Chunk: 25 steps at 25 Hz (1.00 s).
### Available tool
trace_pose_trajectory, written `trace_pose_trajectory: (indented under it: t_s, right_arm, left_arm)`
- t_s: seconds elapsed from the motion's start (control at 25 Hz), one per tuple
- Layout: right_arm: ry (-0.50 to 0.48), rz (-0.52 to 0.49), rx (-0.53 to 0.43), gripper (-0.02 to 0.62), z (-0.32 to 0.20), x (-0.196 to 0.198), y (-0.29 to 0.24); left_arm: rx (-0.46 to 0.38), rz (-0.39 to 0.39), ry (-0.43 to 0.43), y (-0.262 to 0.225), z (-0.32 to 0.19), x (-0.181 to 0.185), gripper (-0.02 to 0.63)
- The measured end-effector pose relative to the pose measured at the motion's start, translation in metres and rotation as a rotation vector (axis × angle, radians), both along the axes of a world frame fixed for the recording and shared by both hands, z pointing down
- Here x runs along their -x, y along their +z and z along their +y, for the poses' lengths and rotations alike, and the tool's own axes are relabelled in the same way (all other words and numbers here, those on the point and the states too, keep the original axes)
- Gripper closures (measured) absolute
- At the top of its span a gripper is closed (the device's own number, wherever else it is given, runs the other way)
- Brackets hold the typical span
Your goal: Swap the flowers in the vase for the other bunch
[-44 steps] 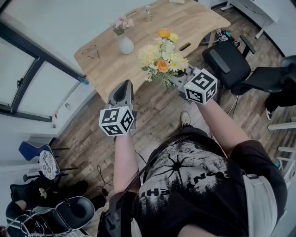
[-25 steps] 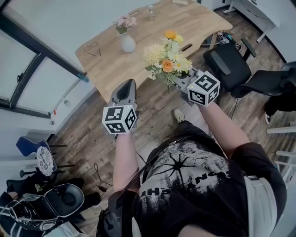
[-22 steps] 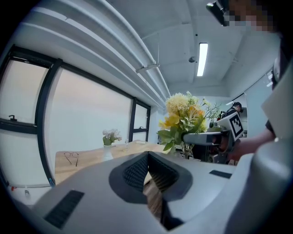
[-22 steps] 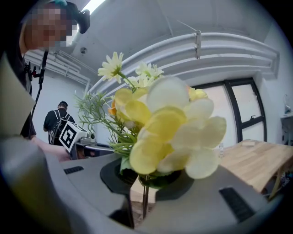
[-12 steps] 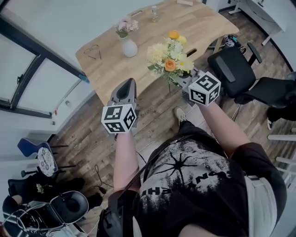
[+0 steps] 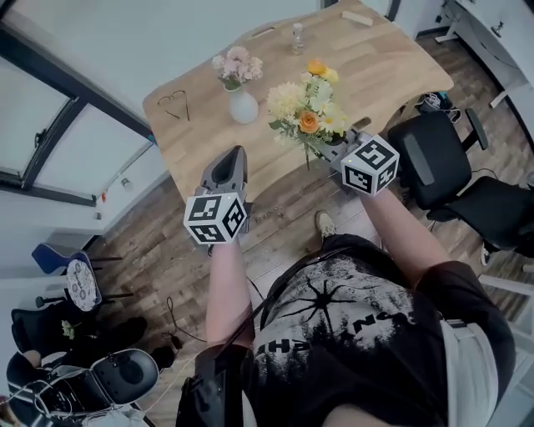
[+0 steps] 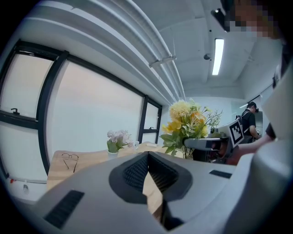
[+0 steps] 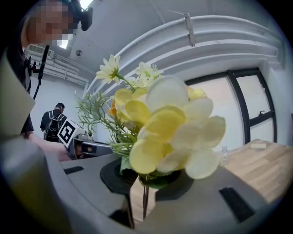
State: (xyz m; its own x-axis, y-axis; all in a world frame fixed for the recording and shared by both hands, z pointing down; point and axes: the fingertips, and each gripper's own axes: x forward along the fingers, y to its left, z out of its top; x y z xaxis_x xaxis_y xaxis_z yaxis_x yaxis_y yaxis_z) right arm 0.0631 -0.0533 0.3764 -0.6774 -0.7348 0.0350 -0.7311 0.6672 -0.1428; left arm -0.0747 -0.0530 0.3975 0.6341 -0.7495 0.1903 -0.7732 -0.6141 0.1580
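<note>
A white vase (image 6: 243, 107) with pink flowers (image 6: 236, 65) stands on the wooden table (image 6: 375, 58). My right gripper (image 6: 329, 150) is shut on the stems of a yellow and orange bunch (image 6: 307, 108), held upright over the table's near edge, to the right of the vase. In the right gripper view the yellow bunch (image 8: 169, 128) fills the middle and its stems run down between the jaws. My left gripper (image 6: 227, 169) is shut and empty, just short of the table edge. The left gripper view shows the vase (image 7: 111, 152) ahead and the yellow bunch (image 7: 187, 123) to its right.
Eyeglasses (image 6: 173, 104) lie left of the vase. A small glass bottle (image 6: 297, 33) and a wooden block (image 6: 357, 18) sit at the table's far side. A black office chair (image 6: 434, 158) stands to the right. Windows run along the left, and more chairs (image 6: 71, 288) stand behind on the left.
The person has stepped toward the table. Both grippers have come closer to its near edge, and the yellow bunch is now over the tabletop. The jaws look unchanged.
</note>
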Motion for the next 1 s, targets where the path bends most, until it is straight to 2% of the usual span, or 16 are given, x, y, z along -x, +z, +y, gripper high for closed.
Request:
trace_pose_trajectory:
  t_s: [0.56,1.0]
  right_arm:
    - [-0.115,-0.011,-0.007,0.511,-0.107,-0.044,-0.003]
    - [-0.218,-0.036,0.003,0.511,-0.154,-0.057,0.008]
  left_arm:
    - [0.011,0.017,-0.149,0.002,-0.085,-0.023,0.592]
    - [0.007,-0.015,-0.264,0.007,-0.117,-0.032,0.592]
